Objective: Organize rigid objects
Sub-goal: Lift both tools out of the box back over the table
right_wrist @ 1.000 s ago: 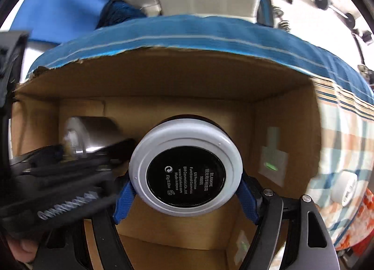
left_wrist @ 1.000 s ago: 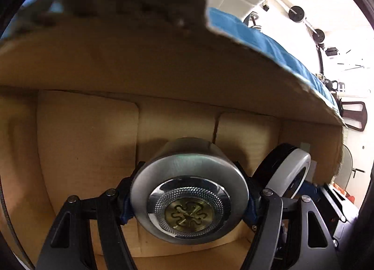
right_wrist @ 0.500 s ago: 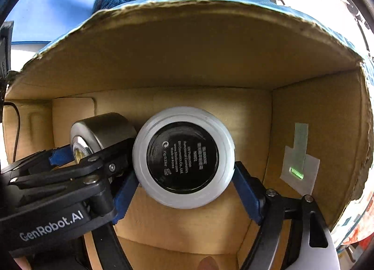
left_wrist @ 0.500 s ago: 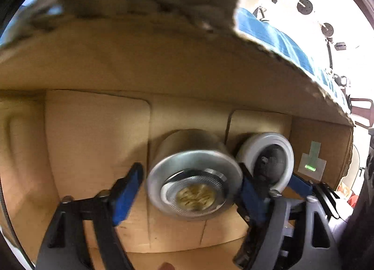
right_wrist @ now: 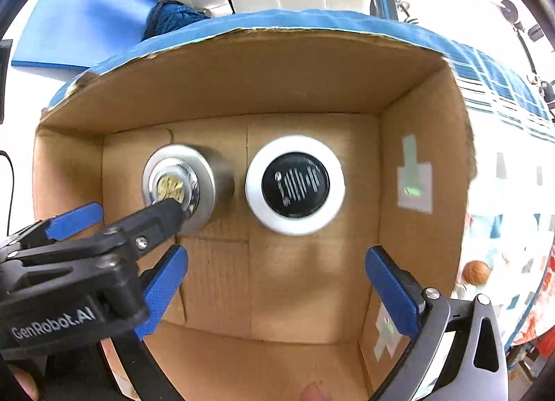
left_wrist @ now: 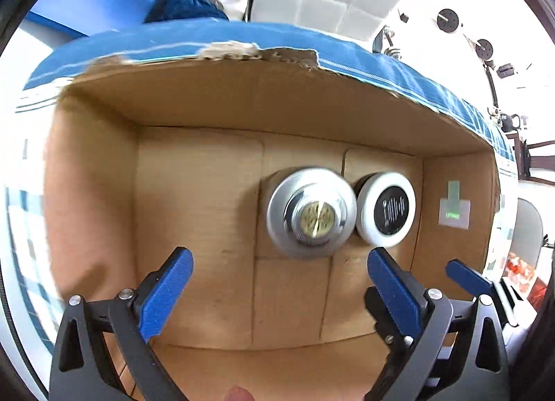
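The left gripper (left_wrist: 279, 270) has its blue-padded fingers (left_wrist: 165, 288) spread wide with nothing between them; its jaws have just been opening, and the silver jar (left_wrist: 311, 212) stands free on the box floor beyond the tips. The right gripper (right_wrist: 275, 270) is likewise wide open and empty, its jaws also just opened, with the white-rimmed black-lidded jar (right_wrist: 295, 185) standing clear ahead of its fingers (right_wrist: 392, 288). Both jars sit upright at the bottom of the cardboard box (left_wrist: 194, 227). In the left wrist view they appear just beside each other, rims nearly touching, the white one (left_wrist: 385, 209) nearer the right-hand wall; in the right wrist view a narrow strip of floor shows between them. To the left of the silver jar (right_wrist: 180, 185) a broad stretch of bare cardboard floor runs to the left wall, and more bare floor lies between the jars and the near wall. The far wall's top edge (left_wrist: 256, 53) is torn and ragged against the blue cloth behind. Only the right wrist view shows the left gripper's black body (right_wrist: 69, 283), crossing in front of the silver jar's lid; the left view shows just one blue finger of the right gripper (left_wrist: 468, 279) at its edge. A green-marked label (right_wrist: 414, 185) is on the right wall.
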`<action>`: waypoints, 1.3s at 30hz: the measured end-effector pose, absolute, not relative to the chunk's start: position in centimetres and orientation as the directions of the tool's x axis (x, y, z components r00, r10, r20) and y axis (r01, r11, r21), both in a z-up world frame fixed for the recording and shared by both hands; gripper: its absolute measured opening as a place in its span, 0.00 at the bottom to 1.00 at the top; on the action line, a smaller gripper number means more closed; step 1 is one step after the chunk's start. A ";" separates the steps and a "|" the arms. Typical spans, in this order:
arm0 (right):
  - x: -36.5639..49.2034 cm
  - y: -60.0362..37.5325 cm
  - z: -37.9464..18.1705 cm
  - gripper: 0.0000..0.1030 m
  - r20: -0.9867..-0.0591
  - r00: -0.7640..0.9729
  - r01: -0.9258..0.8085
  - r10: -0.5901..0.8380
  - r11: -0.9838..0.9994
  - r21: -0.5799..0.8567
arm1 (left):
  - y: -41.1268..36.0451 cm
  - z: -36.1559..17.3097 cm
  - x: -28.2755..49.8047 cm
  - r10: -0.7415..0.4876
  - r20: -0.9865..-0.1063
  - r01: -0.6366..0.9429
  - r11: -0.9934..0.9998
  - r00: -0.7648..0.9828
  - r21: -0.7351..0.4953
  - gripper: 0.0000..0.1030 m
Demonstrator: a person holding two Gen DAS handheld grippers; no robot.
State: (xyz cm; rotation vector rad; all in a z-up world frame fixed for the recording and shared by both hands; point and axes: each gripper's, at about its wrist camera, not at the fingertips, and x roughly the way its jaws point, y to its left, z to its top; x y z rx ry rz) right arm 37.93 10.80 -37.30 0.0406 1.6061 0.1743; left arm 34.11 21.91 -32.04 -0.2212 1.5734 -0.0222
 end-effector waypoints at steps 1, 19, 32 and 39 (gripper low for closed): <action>37.4 10.8 -36.9 1.00 -0.991 -0.034 -0.078 0.133 0.988 0.135 | 22.5 -31.7 33.1 -0.137 -0.990 -0.121 0.983 0.026 -0.139 1.00; 24.7 6.2 -27.8 1.00 -0.985 0.134 -0.060 0.106 0.993 0.099 | 21.8 -22.5 23.4 -0.011 -0.965 -0.050 0.998 0.262 -0.025 1.00; 17.9 2.4 -20.1 1.00 -0.961 0.223 -0.070 0.161 0.986 0.149 | 19.5 -15.7 18.5 -0.017 -0.924 -0.024 0.999 0.381 -0.028 1.00; 17.3 -0.9 -17.5 1.00 -0.948 0.256 -0.048 0.187 0.982 0.181 | 15.7 -14.9 18.8 -0.037 -0.916 -0.001 0.999 0.399 -0.041 1.00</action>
